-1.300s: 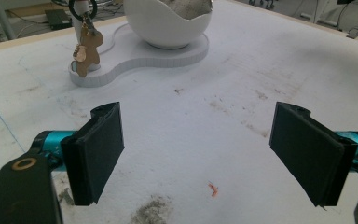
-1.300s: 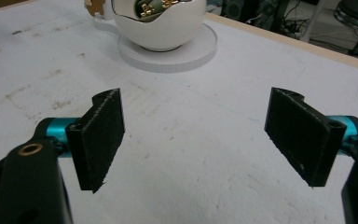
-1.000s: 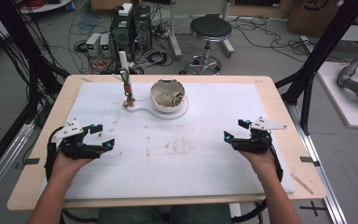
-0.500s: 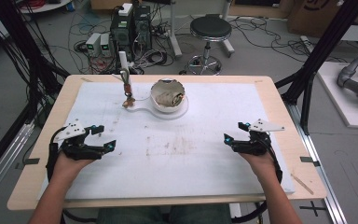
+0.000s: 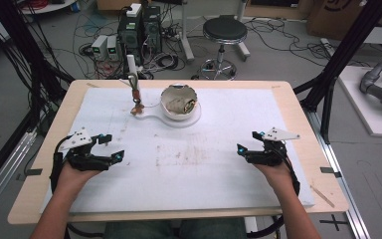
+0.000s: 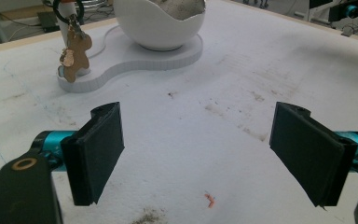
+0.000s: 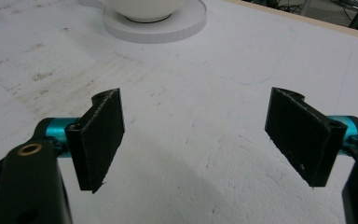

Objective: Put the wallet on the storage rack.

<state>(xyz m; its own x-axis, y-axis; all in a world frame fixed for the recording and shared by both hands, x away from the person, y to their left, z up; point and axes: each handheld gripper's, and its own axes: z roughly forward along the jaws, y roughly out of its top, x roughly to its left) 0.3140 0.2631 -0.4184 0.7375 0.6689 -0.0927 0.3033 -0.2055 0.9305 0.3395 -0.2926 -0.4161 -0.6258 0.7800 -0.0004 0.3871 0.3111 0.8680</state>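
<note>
The left gripper [image 5: 113,148], jaws spread and empty, is seen nearer the small brown charm hanging on a white post [image 5: 136,97] beside the white egg-shaped bowl [image 5: 180,102], both far ahead at centre, than the equally open, empty right gripper [image 5: 246,143]

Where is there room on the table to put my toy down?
The big bare patch is the white mat between the left tongs and the right tongs, in front of the bowl. The mat's far right corner is bare too. It is crowded at the far middle, where the bowl sits on its white stand beside a post with a hanging charm.
</note>
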